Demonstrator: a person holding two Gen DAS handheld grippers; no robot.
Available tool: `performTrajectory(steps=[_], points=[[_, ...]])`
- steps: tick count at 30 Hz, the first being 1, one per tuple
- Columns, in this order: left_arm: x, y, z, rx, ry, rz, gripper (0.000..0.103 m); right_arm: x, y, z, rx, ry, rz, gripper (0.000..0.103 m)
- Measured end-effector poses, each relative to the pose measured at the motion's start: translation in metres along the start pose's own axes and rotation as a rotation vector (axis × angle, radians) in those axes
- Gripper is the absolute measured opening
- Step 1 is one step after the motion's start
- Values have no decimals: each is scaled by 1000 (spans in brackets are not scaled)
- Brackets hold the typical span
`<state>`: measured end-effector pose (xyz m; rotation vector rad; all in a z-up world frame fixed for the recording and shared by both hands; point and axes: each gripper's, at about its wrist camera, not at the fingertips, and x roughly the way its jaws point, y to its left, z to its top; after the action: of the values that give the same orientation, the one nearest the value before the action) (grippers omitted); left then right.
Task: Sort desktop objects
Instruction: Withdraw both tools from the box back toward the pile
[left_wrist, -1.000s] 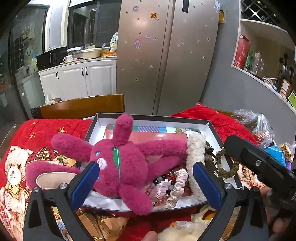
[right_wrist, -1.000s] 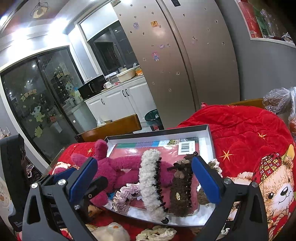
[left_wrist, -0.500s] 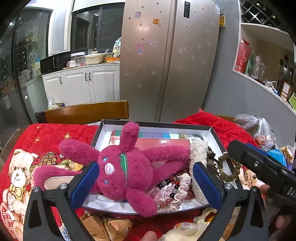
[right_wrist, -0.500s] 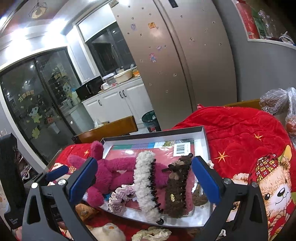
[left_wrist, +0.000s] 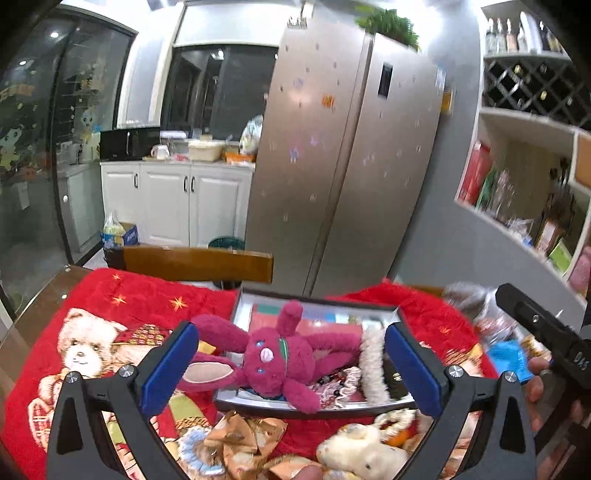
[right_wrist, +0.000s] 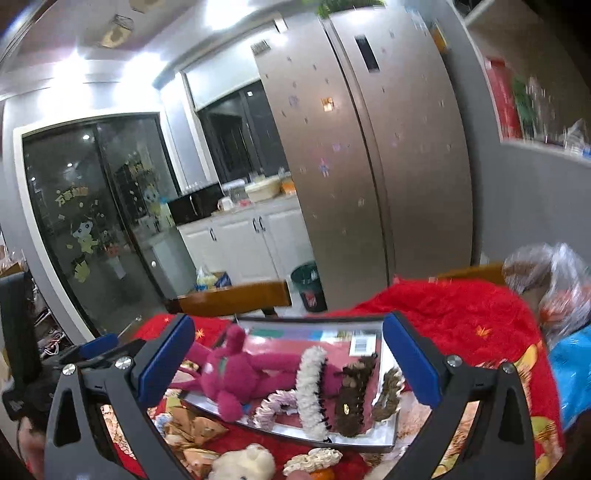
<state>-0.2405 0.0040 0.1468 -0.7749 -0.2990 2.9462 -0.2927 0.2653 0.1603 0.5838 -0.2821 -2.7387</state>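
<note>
One shallow grey box (left_wrist: 317, 405) is seen at the lower centre of both views, set on a tabletop covered by a red blanket (left_wrist: 110, 314) printed with bears. One magenta plush rabbit (left_wrist: 280, 360) is laid across the box, its long ears hanging over the left rim onto the blanket. Inside the box, one white fluffy hair clip (right_wrist: 309, 391), one brown fluffy hair clip (right_wrist: 352, 395), one pale frilled scrunchie (right_wrist: 275, 404) and a red booklet (right_wrist: 273, 343) underneath are counted. In front of the box, at the bottom edge, one cream plush toy (left_wrist: 354, 452) and some gold wrappers (left_wrist: 236, 439) are seen.

The left claw (left_wrist: 291, 369) is held released above the near side of the box, its blue pads wide apart with nothing between them. The right claw (right_wrist: 288, 362) is likewise held wide apart and unloaded, raised over the box. One wooden chair back (left_wrist: 197, 264) is seen behind the tabletop.
</note>
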Motion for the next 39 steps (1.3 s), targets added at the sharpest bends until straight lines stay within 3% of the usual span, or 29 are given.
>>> performTrajectory(steps=[3,6,13,15,18,25,30,33,37,39], points=[[-29,6,2,-22,-17,-29,103,-33,16,5,-14,-44,12,103],[-53,9,-1,-5,-14,-9,103,-77,34,8,-35,-81,33,103],[-99,19,-10,20,0,18,103,-166,66,-3,-108,-192,-24,103],[-114,18,-11,45,-14,55,103,-186,66,-6,-109,-196,1,103],[-138,18,-15,46,-35,49,103,-212,60,-10,-85,-189,28,103],[-178,9,-38,55,-65,47,103,-264,45,-29,-89,-261,-59,103],[-185,-5,-65,93,-53,32,103,-269,33,-57,-54,-275,-68,103],[-168,-11,-78,98,12,-3,103,-248,29,-75,-61,-178,-99,103],[-136,-20,-93,109,80,3,103,-210,11,-101,-29,-99,-72,103],[-114,-25,-105,119,132,-12,103,-188,3,-113,-42,-63,-129,103]])
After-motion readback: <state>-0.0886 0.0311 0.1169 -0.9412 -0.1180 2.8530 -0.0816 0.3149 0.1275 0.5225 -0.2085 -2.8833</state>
